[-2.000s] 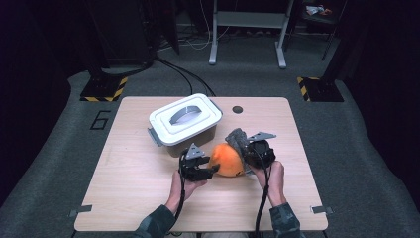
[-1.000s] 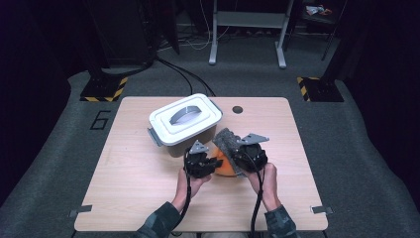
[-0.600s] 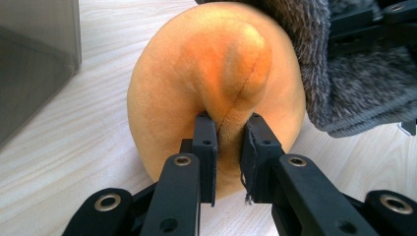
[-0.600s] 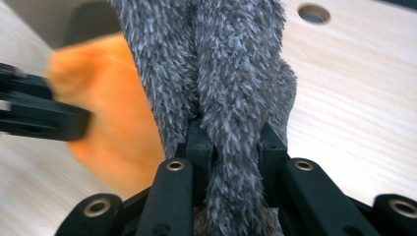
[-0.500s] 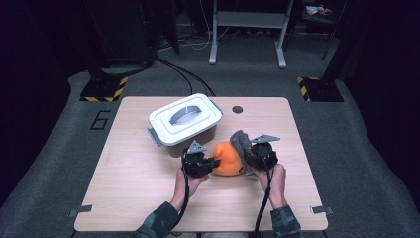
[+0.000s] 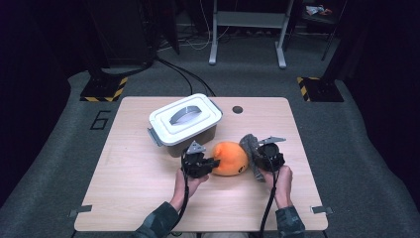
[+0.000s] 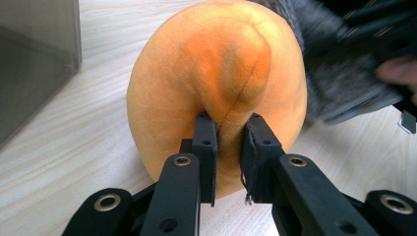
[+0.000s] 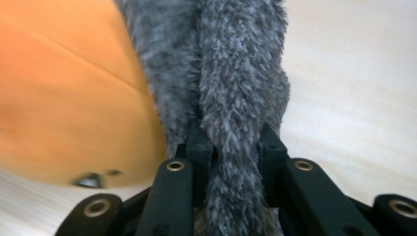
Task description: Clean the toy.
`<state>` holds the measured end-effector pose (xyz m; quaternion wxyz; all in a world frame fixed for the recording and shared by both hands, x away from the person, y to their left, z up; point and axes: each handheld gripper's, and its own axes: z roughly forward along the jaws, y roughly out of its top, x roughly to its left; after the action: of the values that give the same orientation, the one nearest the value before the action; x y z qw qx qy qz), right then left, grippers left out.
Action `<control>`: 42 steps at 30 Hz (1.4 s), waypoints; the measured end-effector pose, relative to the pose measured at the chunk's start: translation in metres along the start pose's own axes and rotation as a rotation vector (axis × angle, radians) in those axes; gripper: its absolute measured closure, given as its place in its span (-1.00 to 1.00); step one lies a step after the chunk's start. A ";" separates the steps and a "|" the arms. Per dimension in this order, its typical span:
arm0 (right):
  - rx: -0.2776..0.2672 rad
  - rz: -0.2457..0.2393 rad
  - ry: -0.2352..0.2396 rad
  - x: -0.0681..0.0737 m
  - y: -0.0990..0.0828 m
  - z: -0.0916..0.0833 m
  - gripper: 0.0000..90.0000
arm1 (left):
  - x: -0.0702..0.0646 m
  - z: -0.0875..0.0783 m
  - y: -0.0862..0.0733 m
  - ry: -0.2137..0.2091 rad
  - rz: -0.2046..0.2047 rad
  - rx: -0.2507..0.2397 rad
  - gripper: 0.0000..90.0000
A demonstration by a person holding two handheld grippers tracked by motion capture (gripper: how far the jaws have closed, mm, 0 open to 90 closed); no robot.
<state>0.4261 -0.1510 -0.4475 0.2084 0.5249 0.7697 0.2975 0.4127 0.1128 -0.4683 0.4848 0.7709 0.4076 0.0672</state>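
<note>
Tongs both clamped: my left gripper (image 6: 210,162) pinches a fold of the orange plush (image 6: 230,158), my right gripper (image 6: 258,154) bites its grey furry part (image 6: 249,143). The plush lies on the table (image 6: 124,183), just at four o'clock from the lidded white box (image 6: 184,120)

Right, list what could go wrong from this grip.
The left gripper pinches only a small fold of the orange plush; it may slip out under a pull. The right gripper clamps just the grey furry part, so pulling apart could strain the seam between them. The lidded box stands close behind and might get bumped.
</note>
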 end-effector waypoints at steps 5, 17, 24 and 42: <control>-0.103 -0.063 0.067 0.022 0.018 -0.032 0.64 | -0.002 0.000 0.000 -0.001 0.005 -0.002 0.73; -0.089 -0.154 0.102 0.057 0.029 -0.026 0.64 | -0.001 0.000 0.001 -0.003 0.015 0.005 0.72; -0.020 -0.068 0.033 0.022 0.012 -0.010 0.64 | 0.000 0.001 0.001 -0.006 0.008 0.008 0.73; -0.048 -0.016 0.002 0.007 0.009 -0.018 0.63 | 0.001 0.001 -0.001 -0.002 0.004 0.001 0.72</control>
<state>0.4183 -0.1466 -0.4288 0.2224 0.5131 0.7669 0.3149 0.4134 0.1133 -0.4694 0.4846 0.7721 0.4057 0.0671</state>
